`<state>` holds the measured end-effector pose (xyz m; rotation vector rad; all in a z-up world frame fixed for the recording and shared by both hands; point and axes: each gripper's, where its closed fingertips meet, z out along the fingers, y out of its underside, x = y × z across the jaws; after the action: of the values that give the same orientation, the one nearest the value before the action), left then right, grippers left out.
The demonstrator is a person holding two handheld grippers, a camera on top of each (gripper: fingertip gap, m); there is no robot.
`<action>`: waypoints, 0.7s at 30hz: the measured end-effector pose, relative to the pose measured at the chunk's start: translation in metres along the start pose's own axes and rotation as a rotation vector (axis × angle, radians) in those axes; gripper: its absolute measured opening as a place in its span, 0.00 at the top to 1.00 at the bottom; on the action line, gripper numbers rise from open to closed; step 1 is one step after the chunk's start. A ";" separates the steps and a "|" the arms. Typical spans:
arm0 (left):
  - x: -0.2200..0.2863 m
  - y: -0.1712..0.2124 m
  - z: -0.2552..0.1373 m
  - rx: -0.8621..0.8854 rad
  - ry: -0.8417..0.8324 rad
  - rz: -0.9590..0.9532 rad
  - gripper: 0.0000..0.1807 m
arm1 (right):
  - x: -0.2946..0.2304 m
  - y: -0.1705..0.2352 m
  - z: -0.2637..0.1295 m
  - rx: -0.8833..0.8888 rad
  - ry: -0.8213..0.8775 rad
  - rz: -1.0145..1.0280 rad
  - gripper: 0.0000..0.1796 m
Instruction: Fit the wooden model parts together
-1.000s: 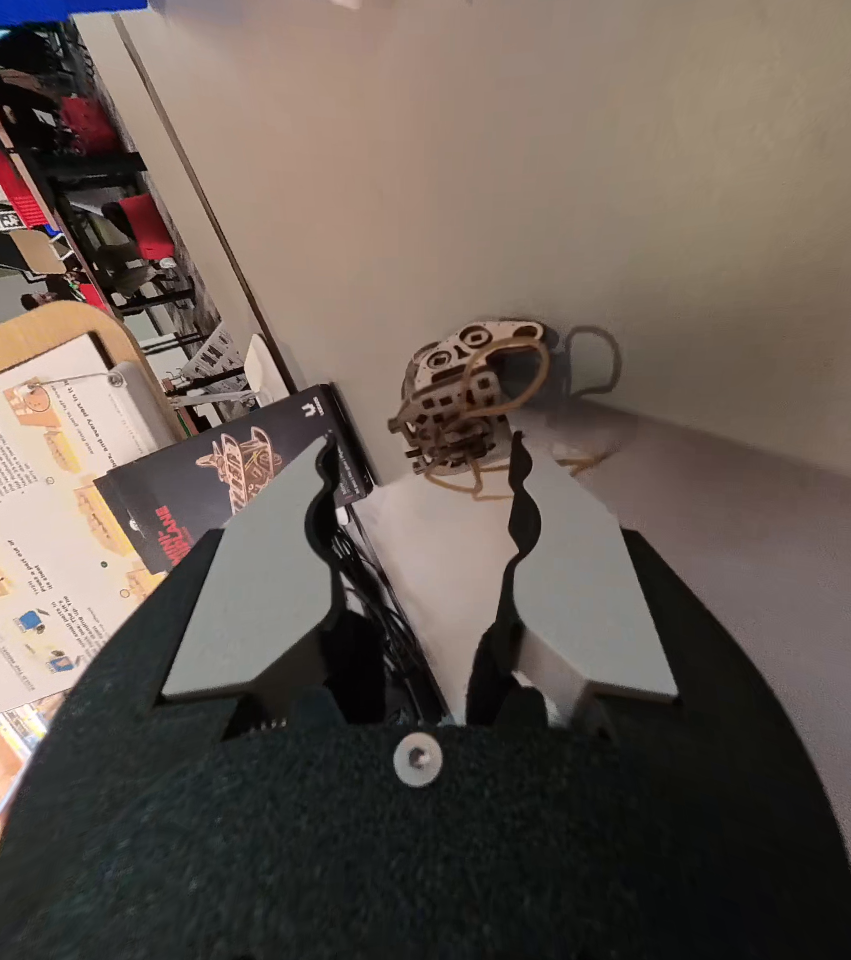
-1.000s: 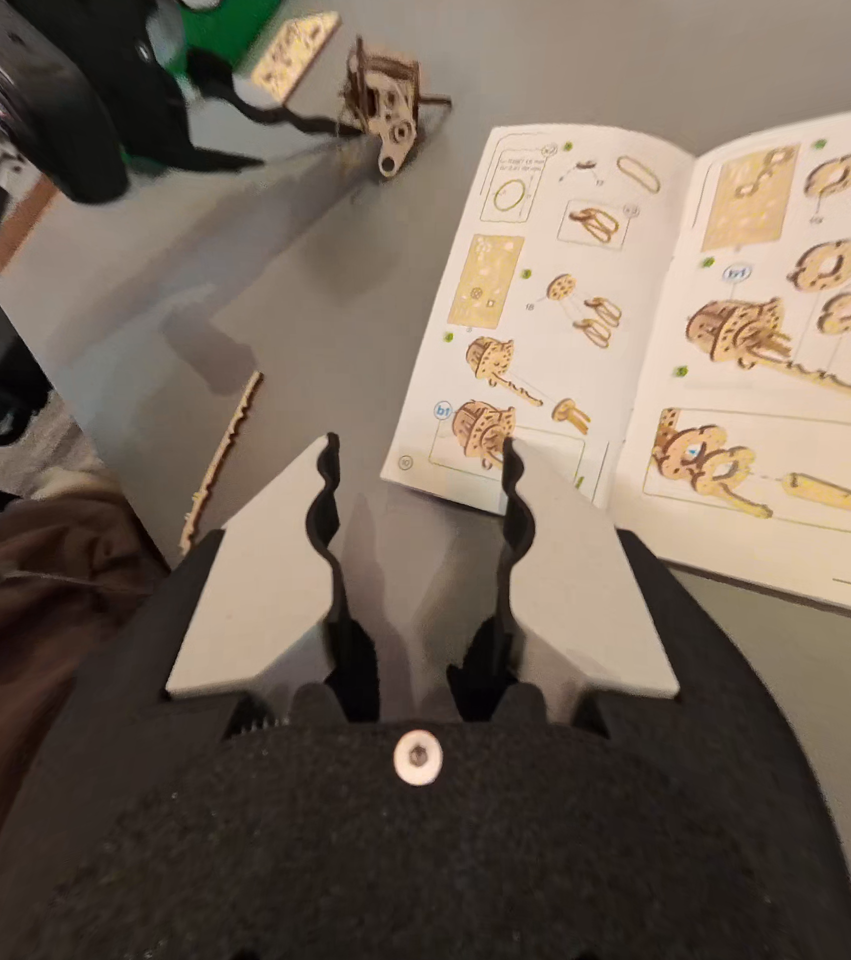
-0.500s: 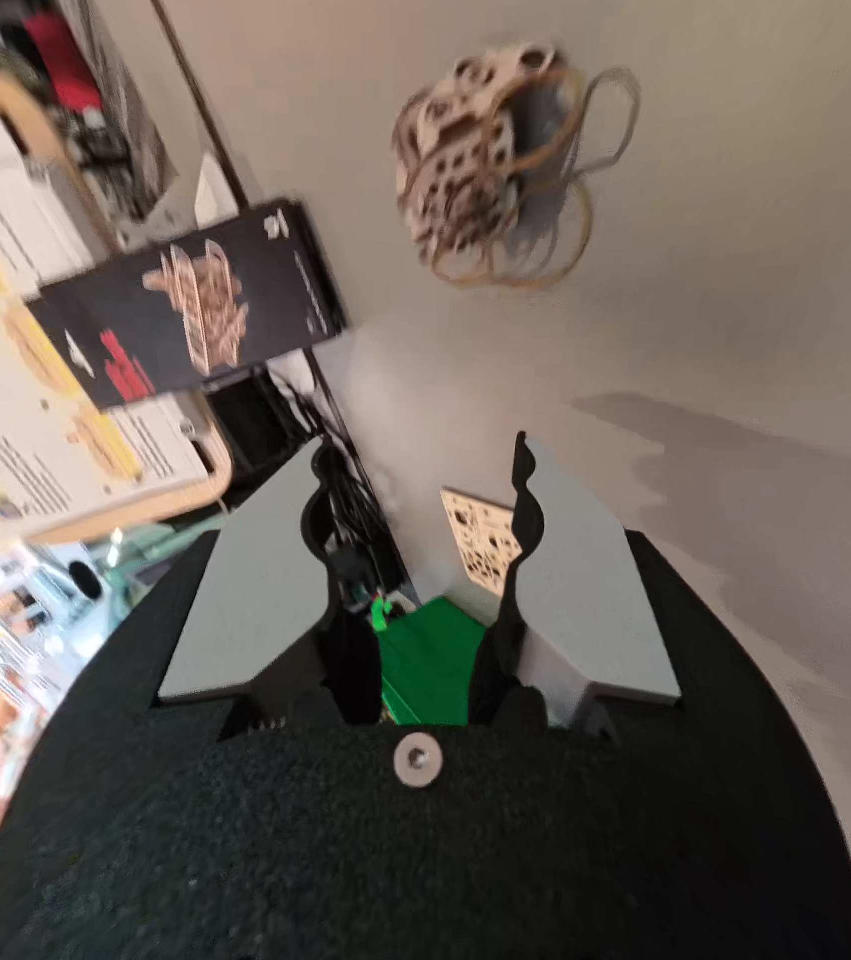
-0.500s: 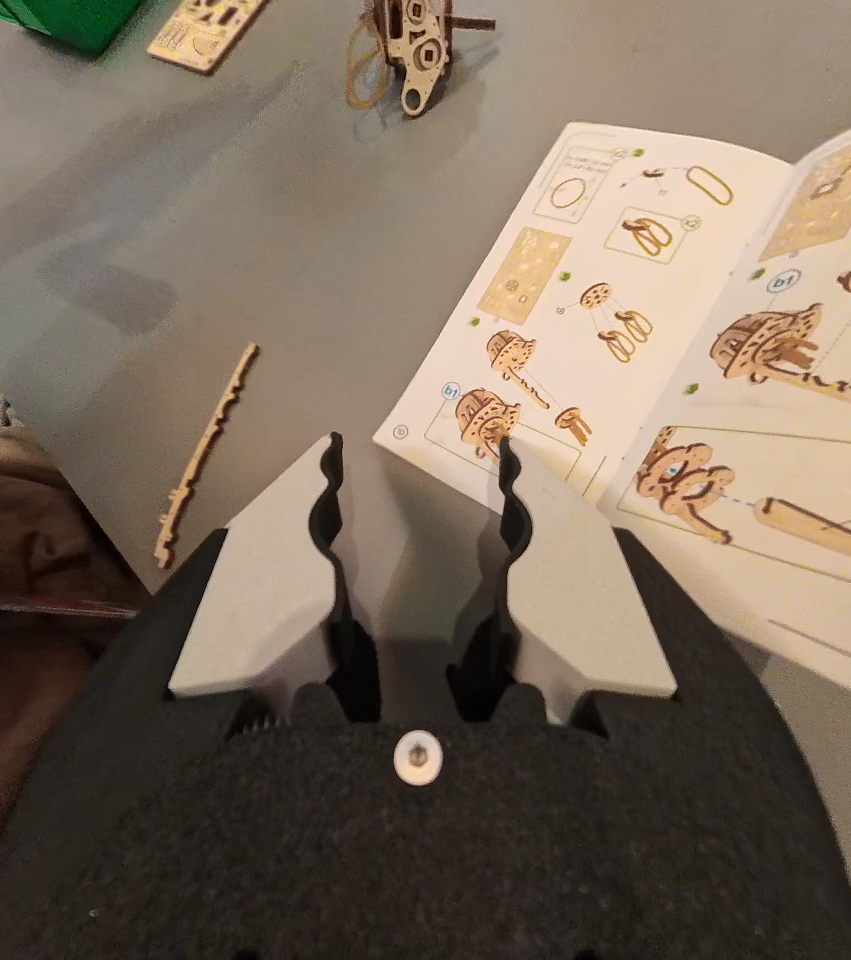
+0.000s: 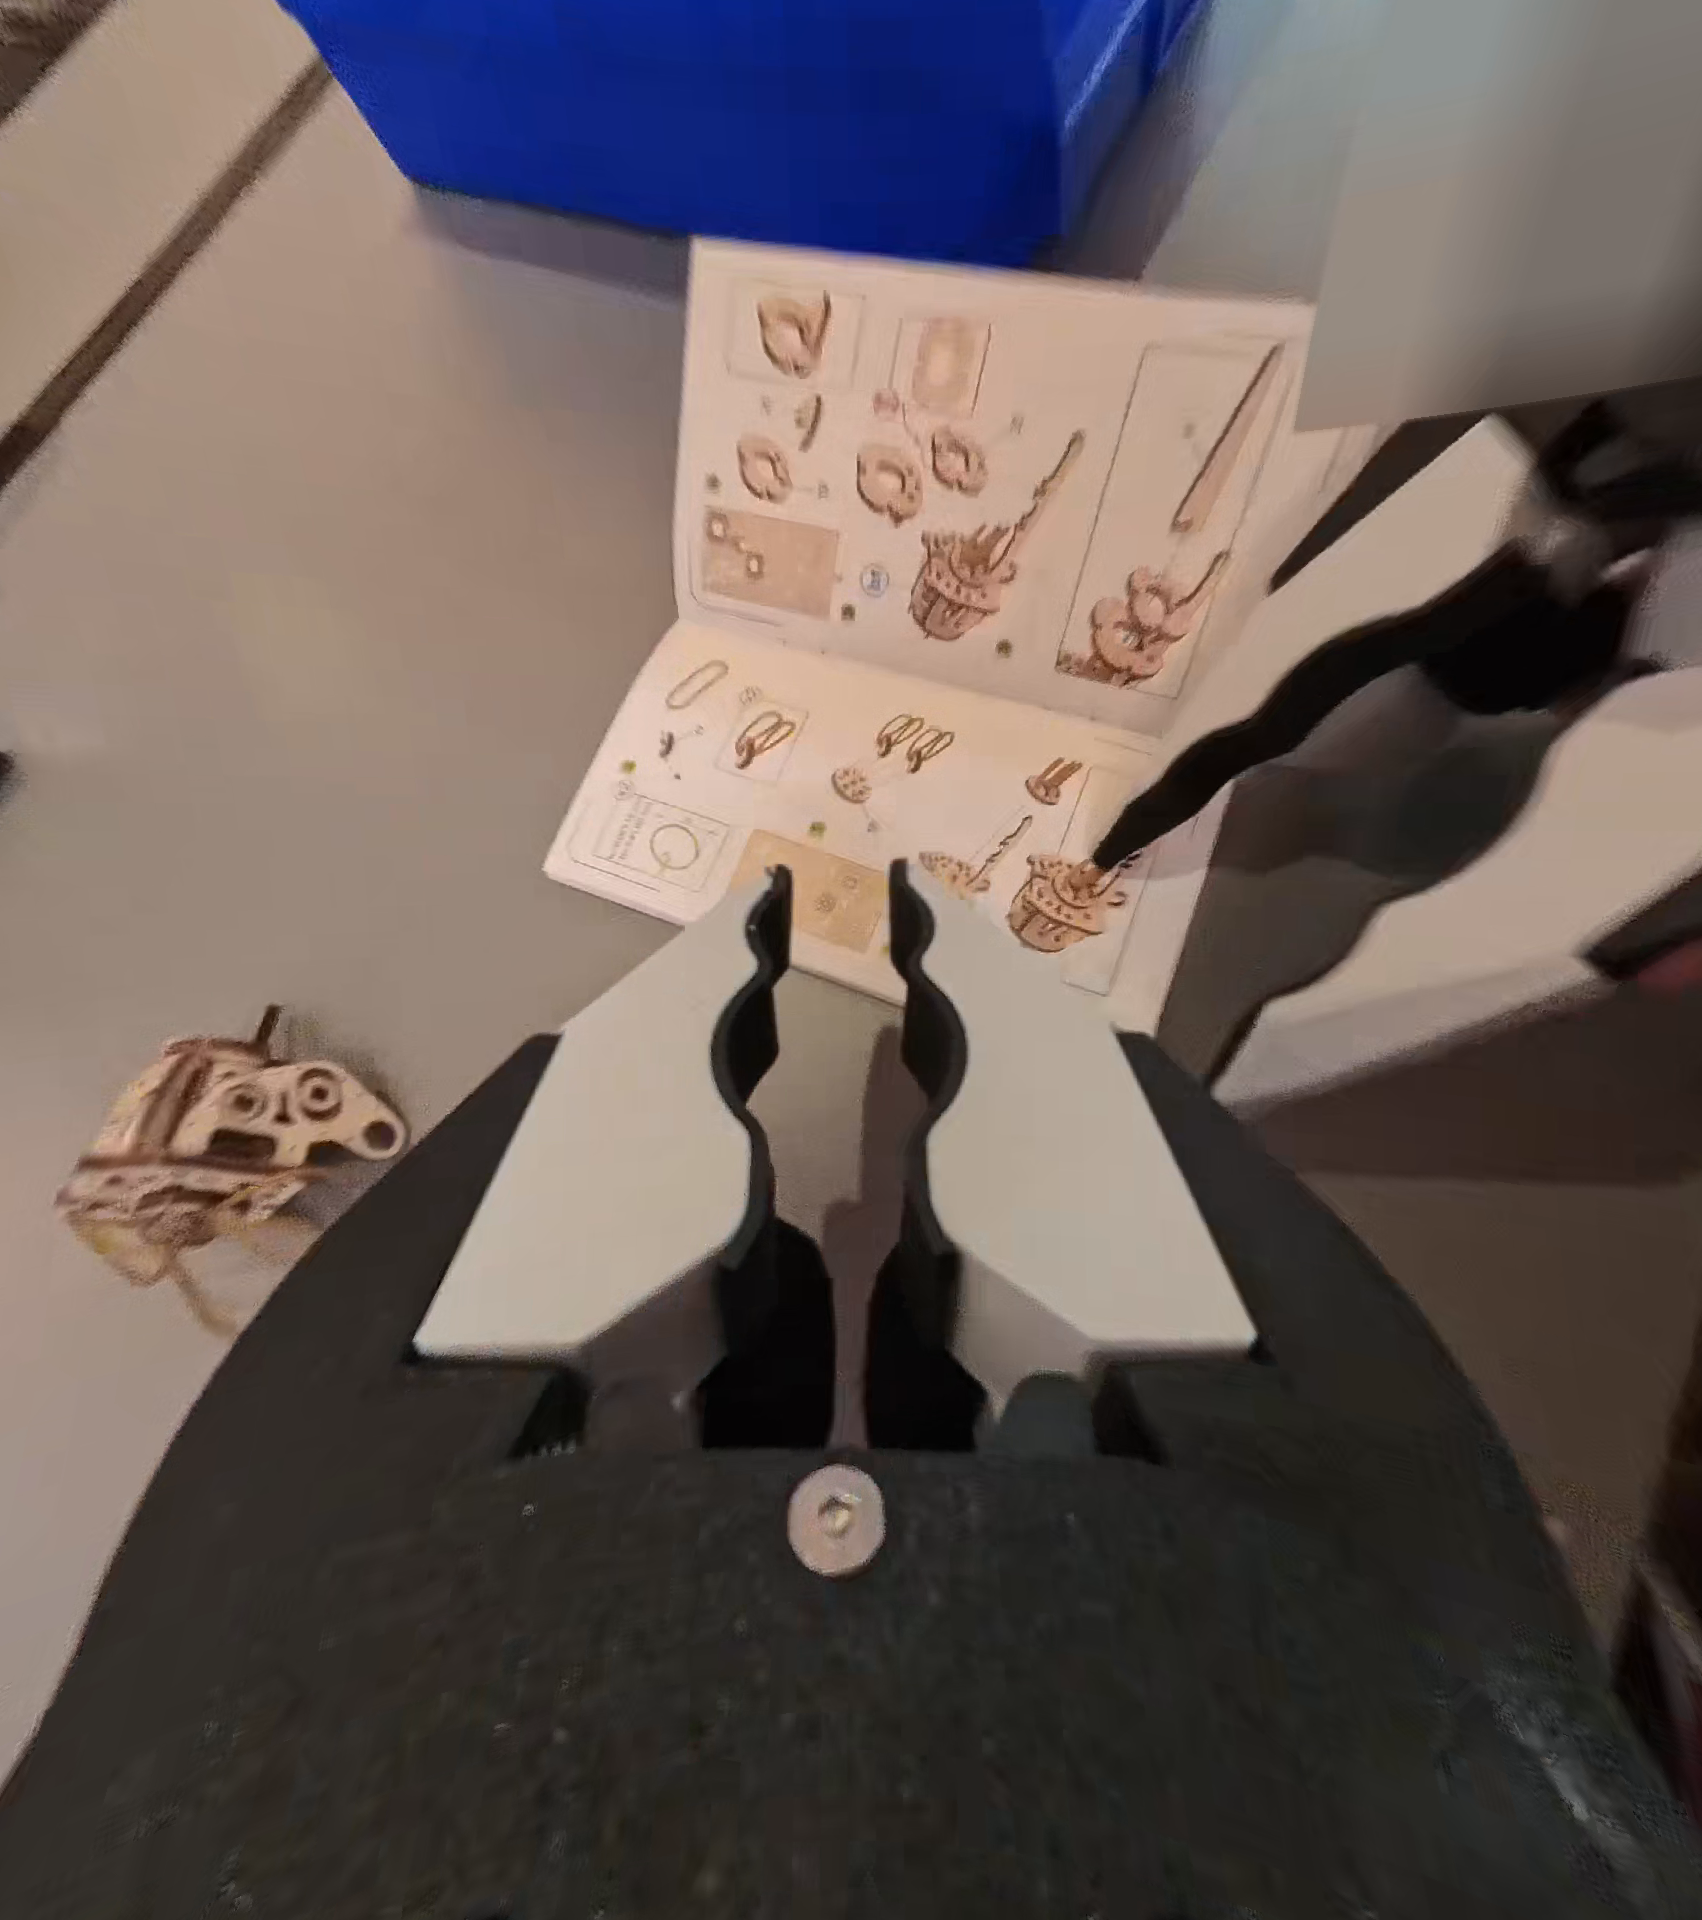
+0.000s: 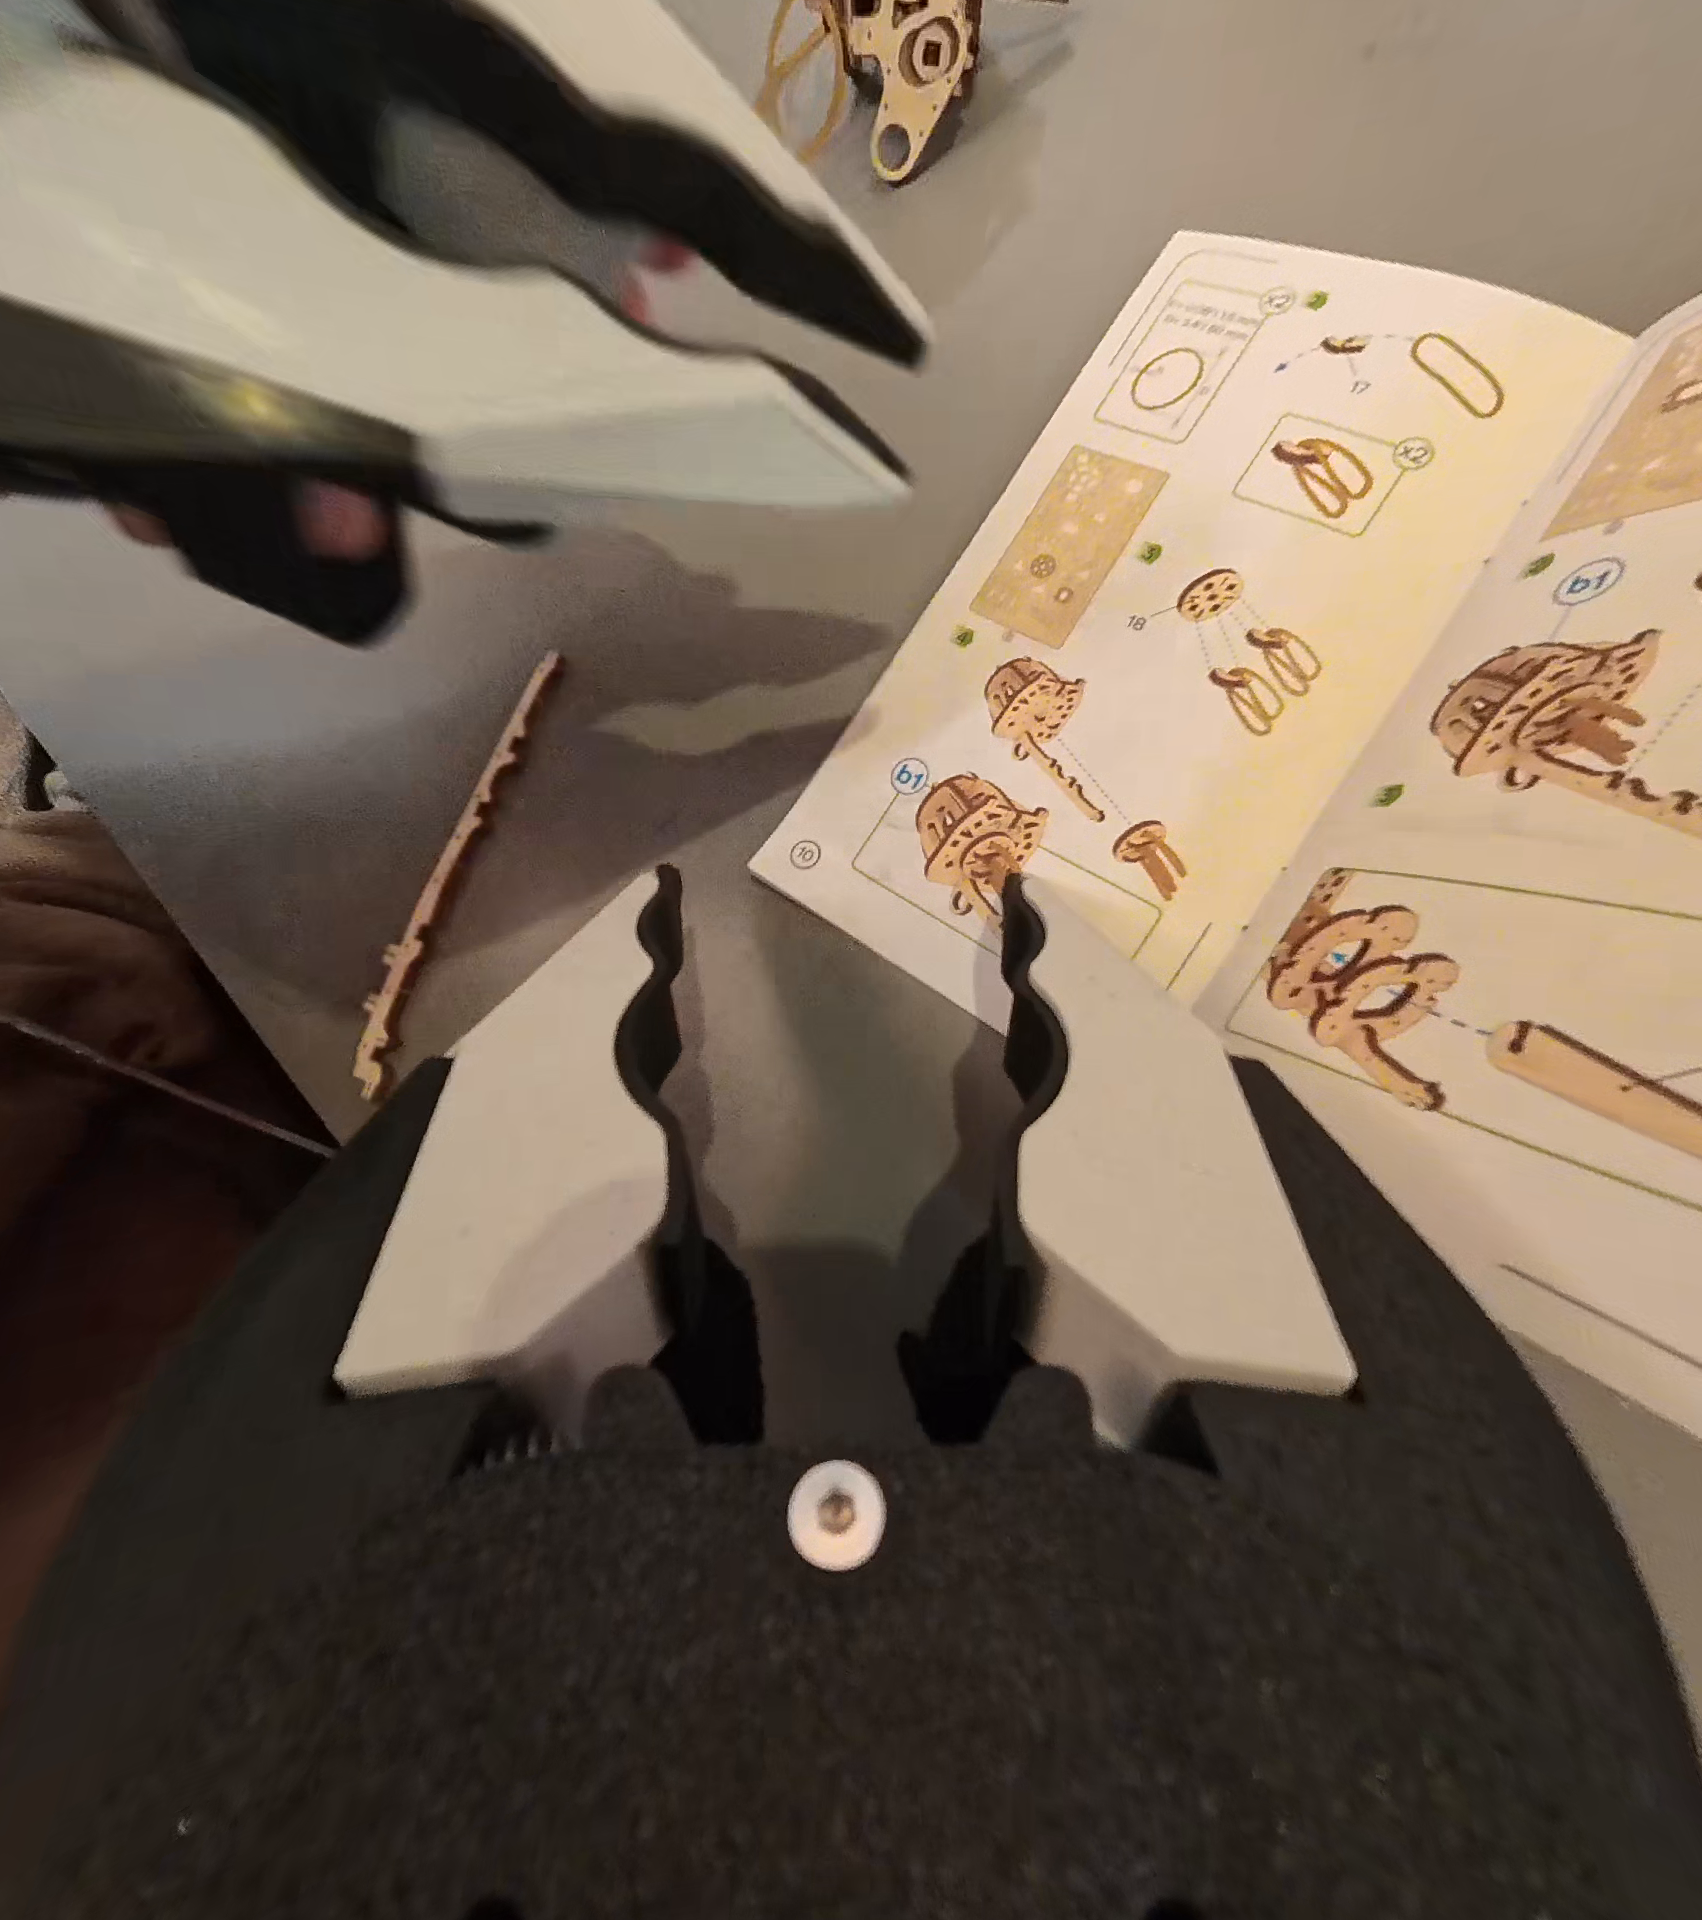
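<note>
grey table [image 6: 1242, 125], notched wooden strip [image 6: 457, 873] lying flat, pointing away, both claws [image 5: 831, 881] [image 6: 842, 883] empty, parted

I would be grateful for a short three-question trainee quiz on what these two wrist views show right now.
1. True or false: the left gripper is shut on the wooden model.
2. Where does the thin wooden strip lie: A) on the open booklet, B) on the bare grey table, C) inside the blue bin?
3. Fill in: one fingertip of the right gripper rests over a page of the ____.

Key: 1 false, both grippers are open and empty; 2 B; 3 booklet.
</note>
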<state>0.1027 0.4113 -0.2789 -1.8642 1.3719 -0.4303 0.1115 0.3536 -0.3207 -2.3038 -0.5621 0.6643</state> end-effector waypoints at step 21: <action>-0.170 0.052 -0.025 -0.185 -0.162 -0.232 0.66 | -0.021 -0.054 -0.047 0.324 -0.126 0.054 0.78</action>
<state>-0.0098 0.5508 -0.2725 -2.1706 1.1240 -0.2663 0.1116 0.3563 -0.2461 -1.9902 -0.4162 0.8632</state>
